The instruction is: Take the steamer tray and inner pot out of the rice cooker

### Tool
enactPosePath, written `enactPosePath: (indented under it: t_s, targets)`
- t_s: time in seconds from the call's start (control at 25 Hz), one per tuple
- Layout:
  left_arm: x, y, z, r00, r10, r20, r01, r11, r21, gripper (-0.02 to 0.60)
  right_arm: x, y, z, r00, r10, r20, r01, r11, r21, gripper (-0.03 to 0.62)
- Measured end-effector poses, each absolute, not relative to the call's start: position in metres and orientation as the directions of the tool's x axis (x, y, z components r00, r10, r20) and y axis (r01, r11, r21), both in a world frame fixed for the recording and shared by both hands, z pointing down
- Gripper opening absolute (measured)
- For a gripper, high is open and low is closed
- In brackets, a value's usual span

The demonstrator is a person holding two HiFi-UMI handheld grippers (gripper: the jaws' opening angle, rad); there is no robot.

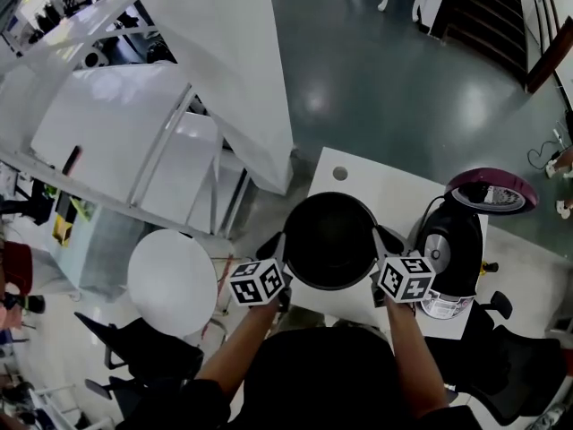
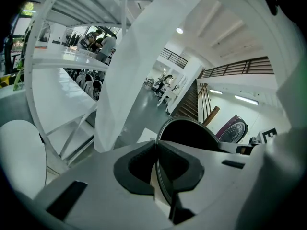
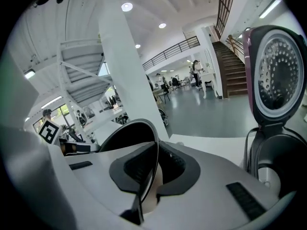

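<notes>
Head view looks steeply down on a white worktop (image 1: 358, 182) that stands on a glossy grey-green floor (image 1: 403, 79). At the worktop's right end sits the dark rice cooker (image 1: 452, 240), its maroon-rimmed lid (image 1: 491, 191) swung up and open. Just left of the cooker, and out of it, is the round black inner pot (image 1: 329, 240), seen from above with its mouth facing up. It hangs over the near part of the worktop between the person's two forearms. Whether its base touches the surface cannot be told from here.

The left claw (image 1: 279, 251) meets the pot's rim on its left side and the right claw (image 1: 380, 247) meets it on the right, so the pot is carried from opposite sides. Each claw's marker cube, left (image 1: 257, 282) and right (image 1: 406, 277), shows just below the pot in the head view.

In the left gripper view the two dark pads (image 2: 180, 164) are closed tight on the thin metal rim, which runs upright through the narrow slit between them. The pot's black bowl rises just beyond.

The right gripper view shows the same hold: its pads (image 3: 177, 169) are pinched on the rim's edge, the pot's dark hollow lies to the left, and the open cooker with its perforated inner lid stands to the right.
</notes>
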State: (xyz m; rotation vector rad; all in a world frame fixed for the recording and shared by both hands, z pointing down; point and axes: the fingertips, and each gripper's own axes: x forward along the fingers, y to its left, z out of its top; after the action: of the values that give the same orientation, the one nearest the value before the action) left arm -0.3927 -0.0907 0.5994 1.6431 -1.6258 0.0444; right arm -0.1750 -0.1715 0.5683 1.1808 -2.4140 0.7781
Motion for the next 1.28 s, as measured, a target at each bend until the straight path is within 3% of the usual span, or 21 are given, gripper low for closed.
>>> enactPosePath:
  t_s: [0.6,1.28]
  targets:
    - [-0.396,-0.109,0.671,0.266,-0.716,0.646,-0.868,0.114,0.484,0.018,-0.17,-0.168,0.648,-0.531,-0.587,0.611,-0.847,0.342,-0.406,0.017]
    - [-0.382,-0.12,0.709,0.289,-0.642,0.71,-0.886,0.101,0.452,0.018,-0.153,-0.168,0.699,-0.473,-0.541,0.695,-0.881,0.272,-0.388,0.018]
